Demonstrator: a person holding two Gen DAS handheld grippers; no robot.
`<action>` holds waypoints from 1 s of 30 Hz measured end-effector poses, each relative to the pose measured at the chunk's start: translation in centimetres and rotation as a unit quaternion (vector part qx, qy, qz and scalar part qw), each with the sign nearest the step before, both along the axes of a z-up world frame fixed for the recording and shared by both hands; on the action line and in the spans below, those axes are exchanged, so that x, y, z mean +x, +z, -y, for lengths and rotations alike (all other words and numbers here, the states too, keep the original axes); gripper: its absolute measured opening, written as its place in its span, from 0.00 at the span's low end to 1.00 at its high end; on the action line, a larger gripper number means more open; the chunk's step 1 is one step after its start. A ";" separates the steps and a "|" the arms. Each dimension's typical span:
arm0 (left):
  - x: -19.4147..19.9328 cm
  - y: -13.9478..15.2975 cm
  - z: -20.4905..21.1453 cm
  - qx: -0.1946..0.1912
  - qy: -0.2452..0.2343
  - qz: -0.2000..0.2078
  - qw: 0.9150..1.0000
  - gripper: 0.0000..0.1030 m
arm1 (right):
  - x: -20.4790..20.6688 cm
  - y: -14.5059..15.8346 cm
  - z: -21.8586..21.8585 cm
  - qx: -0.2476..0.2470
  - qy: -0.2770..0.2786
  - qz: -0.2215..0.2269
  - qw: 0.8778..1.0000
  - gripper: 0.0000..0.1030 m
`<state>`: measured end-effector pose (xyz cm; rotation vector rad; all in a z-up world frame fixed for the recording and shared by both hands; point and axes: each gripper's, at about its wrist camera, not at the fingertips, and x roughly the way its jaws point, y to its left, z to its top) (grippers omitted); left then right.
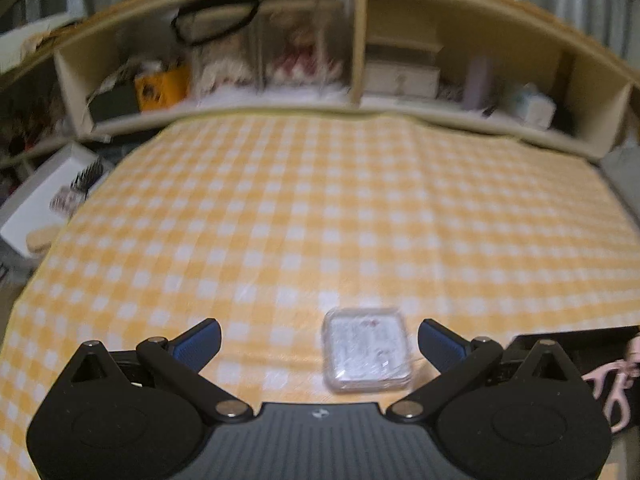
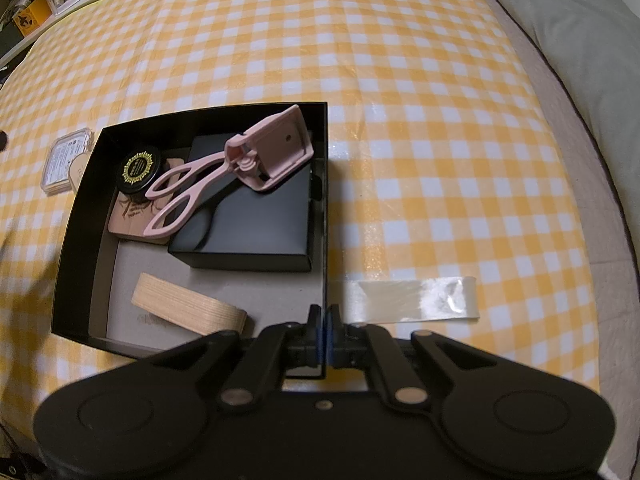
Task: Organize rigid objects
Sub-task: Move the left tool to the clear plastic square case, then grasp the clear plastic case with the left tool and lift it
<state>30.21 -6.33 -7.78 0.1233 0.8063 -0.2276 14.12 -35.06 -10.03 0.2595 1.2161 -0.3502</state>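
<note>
A small clear plastic case (image 1: 366, 350) lies flat on the yellow checked cloth (image 1: 320, 200). My left gripper (image 1: 320, 344) hovers low over it, open wide, with the case between the fingers, closer to the right one and untouched. The same case (image 2: 66, 160) shows in the right wrist view, just outside the left wall of a black open box (image 2: 76, 220). My right gripper (image 2: 324, 330) is shut on the box's right wall. Inside lie a pink eyelash curler (image 2: 236, 168), a smaller black box (image 2: 256, 220), a round black tin (image 2: 138, 170) and a wooden piece (image 2: 188, 310).
A cluttered wooden shelf unit (image 1: 360, 40) runs along the far edge of the cloth. The black box (image 1: 560, 340) sits just right of the left gripper. A strip of clear tape (image 2: 408, 300) lies right of the box, and a grey cushion (image 2: 580, 40) at the far right.
</note>
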 end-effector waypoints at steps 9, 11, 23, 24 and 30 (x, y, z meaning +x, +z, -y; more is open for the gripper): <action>2.6 -4.2 2.3 0.006 0.007 -0.048 0.999 1.00 | 0.0 0.0 -0.1 -0.003 0.002 -0.001 1.000 0.03; 3.0 -4.7 3.2 0.008 -0.001 -0.054 0.999 1.00 | 0.0 0.0 -0.1 -0.004 0.003 -0.002 1.000 0.03; 4.5 -7.8 4.4 0.037 0.006 -0.075 0.996 1.00 | 0.1 0.0 0.0 -0.005 0.002 -0.002 1.000 0.03; 4.5 -7.8 4.1 0.039 0.010 -0.075 0.996 1.00 | 0.0 0.0 -0.1 -0.005 0.003 -0.002 1.000 0.03; 4.6 -7.8 2.7 0.046 0.011 -0.065 0.997 0.84 | 0.1 0.0 -0.1 -0.005 0.002 -0.003 1.000 0.03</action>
